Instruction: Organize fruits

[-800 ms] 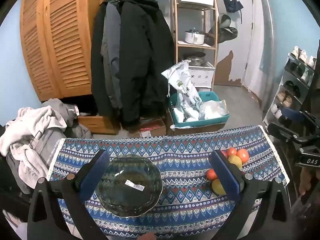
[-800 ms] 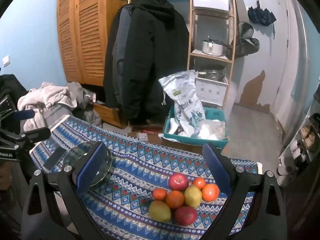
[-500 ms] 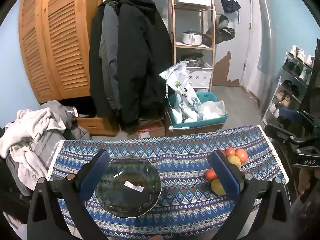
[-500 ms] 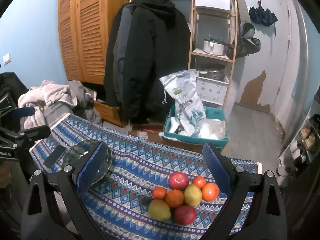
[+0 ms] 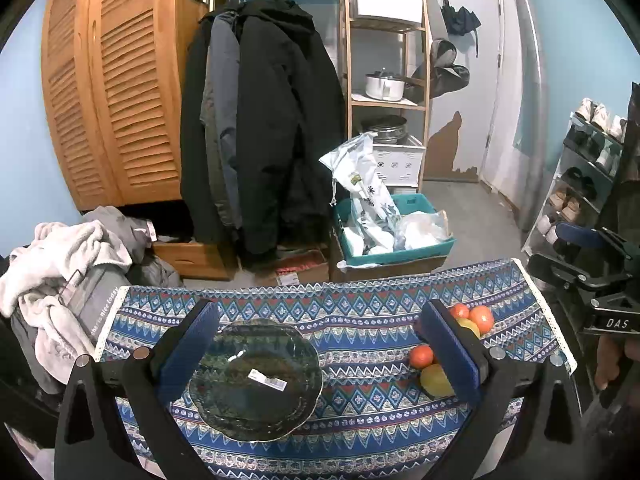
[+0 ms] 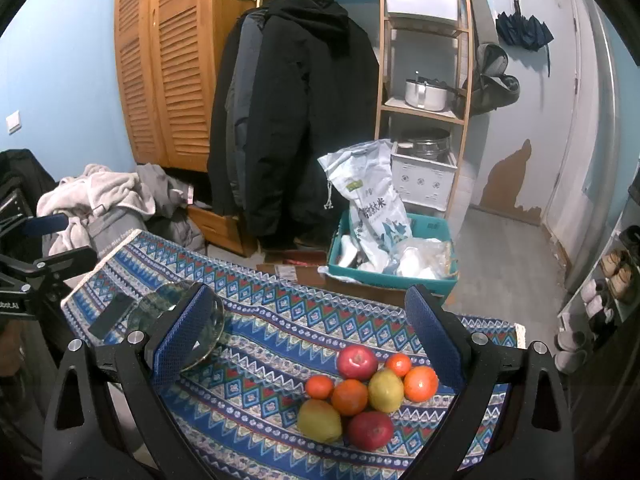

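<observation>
1. On the left side of the table (image 5: pixel 360 312) sits a dark glass plate (image 5: pixel 256 380) with a white sticker on it. It is empty. The left gripper (image 5: pixel 320 354) hangs over it, tipped down toward the cloth, with its fingers wide apart and nothing between them.
2. The plate looks thin and slippery. If a finger bumps its edge, it could slide on the cloth or tip.
3. On the right side lies the pile of fruit (image 6: pixel 364 392): 2 red apples, 2 yellow lemons and 4 orange ones, all touching each other. No fruit is on the plate yet, so the job looks like it has not started.
4. The right gripper (image 6: pixel 308 340) hangs above and behind the pile, also tipped down. Its fingers are wide apart and hold nothing.
5. The fruit is round. If the gripper pushes into the pile to grab 1, the others may roll, maybe off the near edge of the table.
6. A hard squeeze could bruise a soft fruit. A weak squeeze could let it drop on the way to the plate.
7. The 2 grippers are well apart, but they could bump if both reach for the plate.
</observation>
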A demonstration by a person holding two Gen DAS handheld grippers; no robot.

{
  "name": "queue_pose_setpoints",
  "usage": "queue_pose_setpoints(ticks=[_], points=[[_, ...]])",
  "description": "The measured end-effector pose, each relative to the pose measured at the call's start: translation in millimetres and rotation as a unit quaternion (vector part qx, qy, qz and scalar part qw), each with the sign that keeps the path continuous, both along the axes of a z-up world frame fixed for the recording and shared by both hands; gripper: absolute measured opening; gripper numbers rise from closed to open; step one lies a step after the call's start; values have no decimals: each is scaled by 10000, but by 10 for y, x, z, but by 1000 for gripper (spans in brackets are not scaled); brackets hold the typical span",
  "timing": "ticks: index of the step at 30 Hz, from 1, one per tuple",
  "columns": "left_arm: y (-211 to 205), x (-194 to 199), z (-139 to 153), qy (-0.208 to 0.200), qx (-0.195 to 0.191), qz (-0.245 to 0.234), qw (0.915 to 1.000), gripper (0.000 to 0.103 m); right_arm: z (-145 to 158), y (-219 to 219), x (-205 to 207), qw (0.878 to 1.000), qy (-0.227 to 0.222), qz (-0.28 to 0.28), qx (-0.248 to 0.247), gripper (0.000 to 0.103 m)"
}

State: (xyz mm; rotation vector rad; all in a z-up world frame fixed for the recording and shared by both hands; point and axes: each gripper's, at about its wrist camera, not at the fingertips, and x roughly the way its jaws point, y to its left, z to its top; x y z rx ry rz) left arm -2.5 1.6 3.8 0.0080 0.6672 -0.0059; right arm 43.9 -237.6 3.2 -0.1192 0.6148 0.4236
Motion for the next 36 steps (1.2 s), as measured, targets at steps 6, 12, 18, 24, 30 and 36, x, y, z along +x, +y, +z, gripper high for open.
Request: queue_pose_setpoints(ticks=[6, 12, 18, 24, 30, 36], points=[[8, -18, 0, -37, -22, 3, 10000, 102, -12, -4, 3, 10000, 14, 26, 3, 95], [-2, -20, -8, -40, -27, 7, 10000, 102, -21, 9, -5, 10000, 21, 26, -1, 95], [-22, -31, -19, -39, -31, 6, 10000, 102, -20, 12, -1, 10000, 25, 27, -6, 95], [-55, -37, -20, -37, -18, -31, 10000, 102, -31, 19, -3, 10000, 35, 48, -6, 95], [-61, -39, -23, -33, -21, -32, 10000, 102, -51, 42, -6, 10000, 65, 41, 11, 95], [-61, -46, -13, -35, -25, -33, 10000, 102, -48, 42, 0, 10000, 75, 46, 8, 95]])
